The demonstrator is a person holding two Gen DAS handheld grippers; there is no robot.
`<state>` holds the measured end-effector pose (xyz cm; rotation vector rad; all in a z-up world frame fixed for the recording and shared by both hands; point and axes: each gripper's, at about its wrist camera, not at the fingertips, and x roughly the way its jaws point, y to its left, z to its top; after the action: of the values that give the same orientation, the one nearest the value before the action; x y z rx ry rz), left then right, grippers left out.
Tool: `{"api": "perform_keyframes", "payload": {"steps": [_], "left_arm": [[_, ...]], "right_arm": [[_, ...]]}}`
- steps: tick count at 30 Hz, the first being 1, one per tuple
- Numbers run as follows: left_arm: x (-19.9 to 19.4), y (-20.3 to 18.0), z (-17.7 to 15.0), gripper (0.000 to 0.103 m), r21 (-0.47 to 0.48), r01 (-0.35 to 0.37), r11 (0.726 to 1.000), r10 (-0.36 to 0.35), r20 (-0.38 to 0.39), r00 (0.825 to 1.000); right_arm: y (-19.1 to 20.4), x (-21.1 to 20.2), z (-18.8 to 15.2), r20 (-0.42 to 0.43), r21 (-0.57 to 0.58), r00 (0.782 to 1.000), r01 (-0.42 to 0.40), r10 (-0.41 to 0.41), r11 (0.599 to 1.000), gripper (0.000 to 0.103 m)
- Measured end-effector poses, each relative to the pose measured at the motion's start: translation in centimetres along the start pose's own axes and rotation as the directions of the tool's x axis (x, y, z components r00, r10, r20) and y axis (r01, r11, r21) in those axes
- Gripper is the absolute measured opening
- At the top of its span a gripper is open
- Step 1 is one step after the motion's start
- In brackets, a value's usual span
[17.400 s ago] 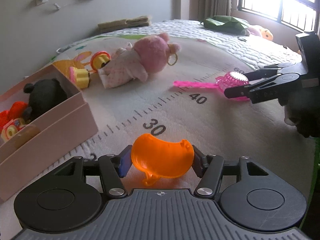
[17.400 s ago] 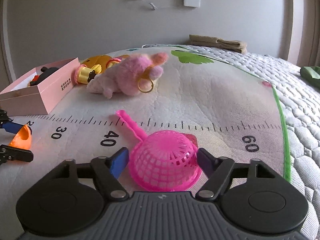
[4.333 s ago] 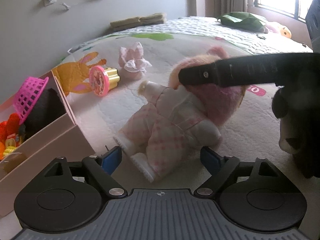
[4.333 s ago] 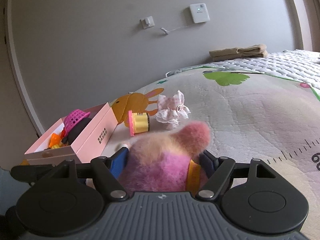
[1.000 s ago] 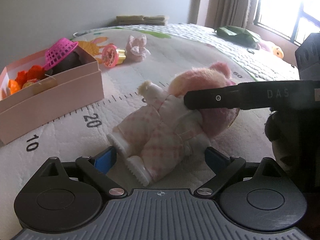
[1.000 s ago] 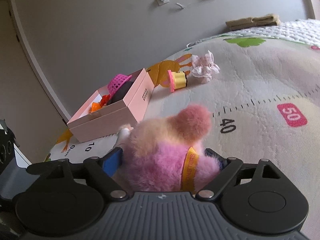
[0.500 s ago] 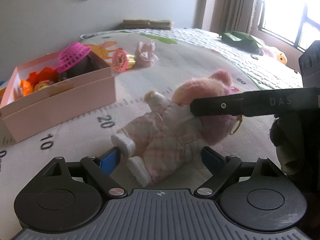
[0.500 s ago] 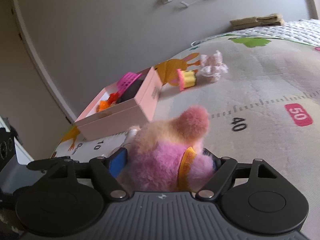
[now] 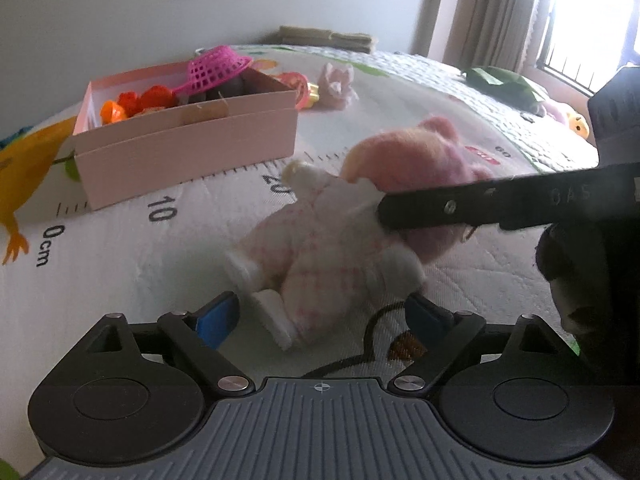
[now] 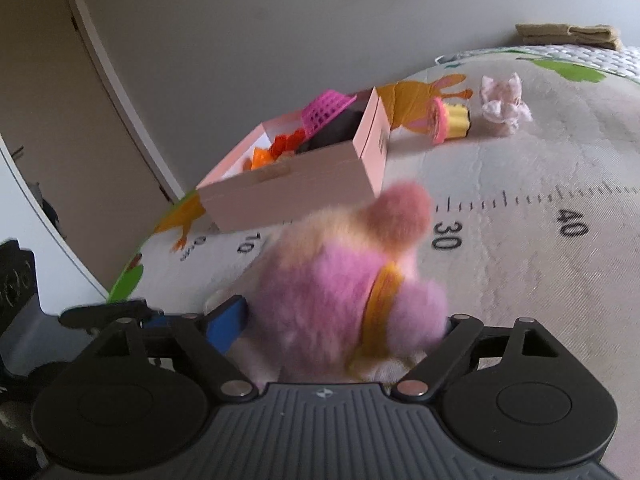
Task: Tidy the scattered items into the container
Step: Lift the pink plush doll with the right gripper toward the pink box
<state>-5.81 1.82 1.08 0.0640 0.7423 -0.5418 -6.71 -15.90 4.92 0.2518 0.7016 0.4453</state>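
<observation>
The plush doll (image 9: 340, 240) is carried between both grippers. Its legs lie between the widely spread pads of the left gripper (image 9: 324, 316), whose jaws are opening slightly; contact there cannot be told. Its pink head is clasped by the right gripper (image 10: 344, 320), whose jaws are also easing wider. Compared with a second ago, the pink box (image 9: 188, 140) at eleven o'clock is seen nearer, so delivery is judged close. Beyond it, a spool toy (image 10: 452, 122) and a small pink plush (image 10: 504, 106) remain on the play mat (image 9: 120, 260).
</observation>
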Motion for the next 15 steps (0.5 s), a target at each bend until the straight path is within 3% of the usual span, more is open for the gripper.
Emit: {"api": "perform_keyframes", "payload": {"steps": [6,15], "left_arm": [[-0.1,-0.1,0.2,0.093,-0.007,0.002,1.0,-0.001,0.011,1.0],[-1.5,0.0,-0.3,0.09,-0.012,-0.018,1.0,0.019,0.029,0.999]], "right_arm": [[0.3,-0.7,0.0,0.012,-0.008,1.0,0.024,-0.024,1.0,0.077],[1.6,-1.1,0.0,0.008,-0.038,1.0,0.022,-0.022,0.999,0.074]]}}
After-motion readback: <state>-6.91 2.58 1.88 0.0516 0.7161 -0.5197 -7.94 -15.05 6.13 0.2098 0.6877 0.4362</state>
